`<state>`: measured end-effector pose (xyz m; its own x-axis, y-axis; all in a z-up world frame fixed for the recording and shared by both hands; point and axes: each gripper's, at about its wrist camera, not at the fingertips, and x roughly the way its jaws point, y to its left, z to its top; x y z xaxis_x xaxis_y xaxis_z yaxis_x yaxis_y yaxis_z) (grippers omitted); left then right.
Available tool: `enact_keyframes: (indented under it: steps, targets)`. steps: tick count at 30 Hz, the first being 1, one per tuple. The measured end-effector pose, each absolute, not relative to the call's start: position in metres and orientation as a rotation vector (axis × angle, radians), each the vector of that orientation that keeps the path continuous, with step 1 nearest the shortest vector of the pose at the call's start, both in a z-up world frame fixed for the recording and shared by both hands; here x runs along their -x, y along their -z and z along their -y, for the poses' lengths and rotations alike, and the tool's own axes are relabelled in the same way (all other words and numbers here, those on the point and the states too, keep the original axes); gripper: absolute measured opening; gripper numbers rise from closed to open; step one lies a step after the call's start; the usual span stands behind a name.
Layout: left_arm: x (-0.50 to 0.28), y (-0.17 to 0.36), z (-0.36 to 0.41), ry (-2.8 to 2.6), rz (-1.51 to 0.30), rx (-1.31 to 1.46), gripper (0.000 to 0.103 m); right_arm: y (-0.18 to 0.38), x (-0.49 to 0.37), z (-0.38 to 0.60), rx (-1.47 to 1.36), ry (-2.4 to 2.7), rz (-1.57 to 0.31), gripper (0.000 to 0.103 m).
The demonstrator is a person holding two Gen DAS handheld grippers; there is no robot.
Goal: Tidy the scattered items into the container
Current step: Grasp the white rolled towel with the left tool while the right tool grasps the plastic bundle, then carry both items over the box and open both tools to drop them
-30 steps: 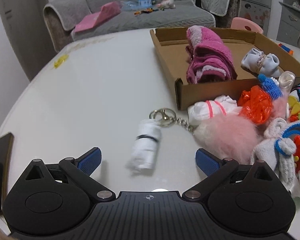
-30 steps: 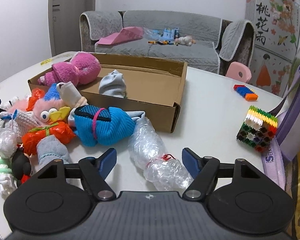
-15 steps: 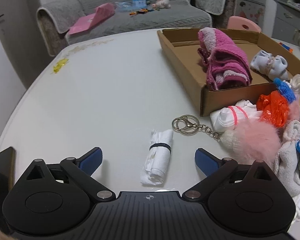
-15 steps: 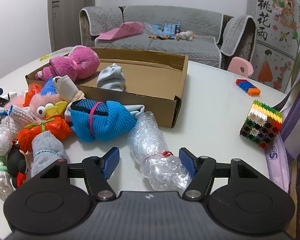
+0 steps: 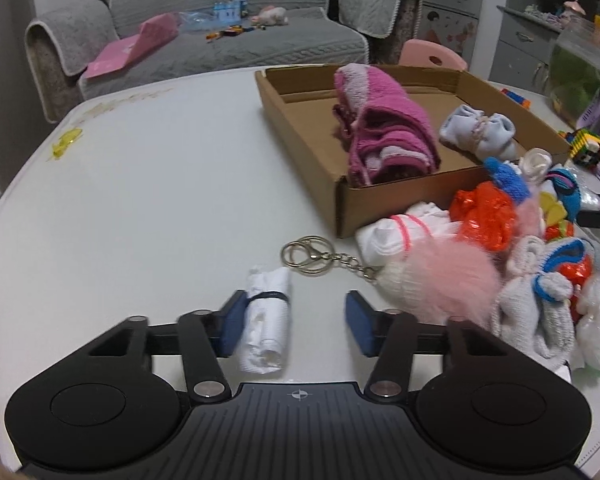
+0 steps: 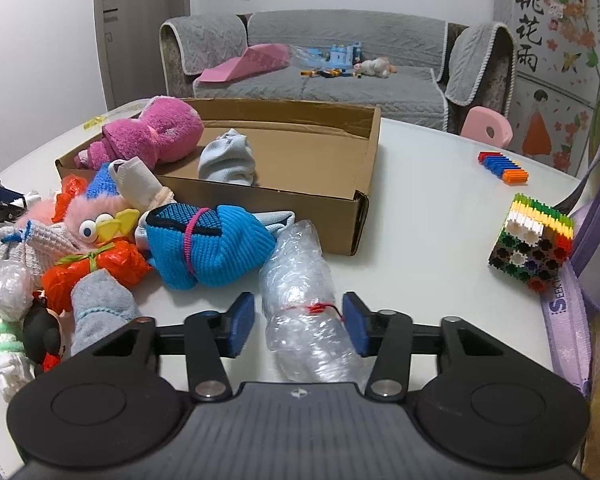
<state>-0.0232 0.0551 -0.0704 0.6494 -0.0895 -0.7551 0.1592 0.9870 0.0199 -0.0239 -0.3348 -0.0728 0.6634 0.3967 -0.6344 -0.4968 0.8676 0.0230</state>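
The white counter (image 5: pixel 148 184) carries a cardboard box (image 6: pixel 324 222) toward its far edge, already holding a pink towel roll (image 5: pixel 384 136) and a pale sock bundle (image 6: pixel 228 158), so the tidying looks barely begun. A heap of tied bundles and toys (image 6: pixel 112 240) crowds the box's near wall, probably left there within easy reach. A bubble-wrap roll (image 6: pixel 300 300) lies nearer the counter's near edge, end-on between the fingers of the right gripper (image 6: pixel 299 322), which stands half open with one pad about touching the wrap. The left gripper (image 5: pixel 296 322) is equally half open around a small banded white cloth roll (image 5: pixel 266 320) (its left pad seems to touch it), not yet gripped.
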Motion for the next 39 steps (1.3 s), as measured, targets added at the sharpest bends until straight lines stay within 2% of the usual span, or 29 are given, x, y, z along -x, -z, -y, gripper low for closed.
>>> enact_keyframes:
  steps: [1,2,11,23,32,39]
  targets:
    - [0.024,0.07,-0.054,0.146,-0.853,-0.087,0.041,0.072,0.023,0.335,0.151,-0.51,-0.679,0.034]
    - [0.026,0.069,-0.052,0.149,-0.854,-0.09,0.025,0.072,0.023,0.337,0.141,-0.514,-0.682,0.034]
    - [0.037,0.056,-0.046,0.122,-0.868,-0.087,0.022,0.064,0.032,0.343,0.114,-0.525,-0.657,0.032]
    - [0.059,-0.063,-0.052,0.072,-0.637,-0.023,0.022,0.001,0.049,0.356,0.002,-0.505,-0.492,0.032]
    - [-0.032,-0.101,0.015,0.166,-0.602,-0.017,0.022,-0.071,-0.006,0.309,0.075,-0.575,-0.379,0.032]
    - [-0.119,-0.084,0.075,0.198,-0.652,-0.061,0.023,-0.062,-0.071,0.28,0.089,-0.587,-0.444,0.032]
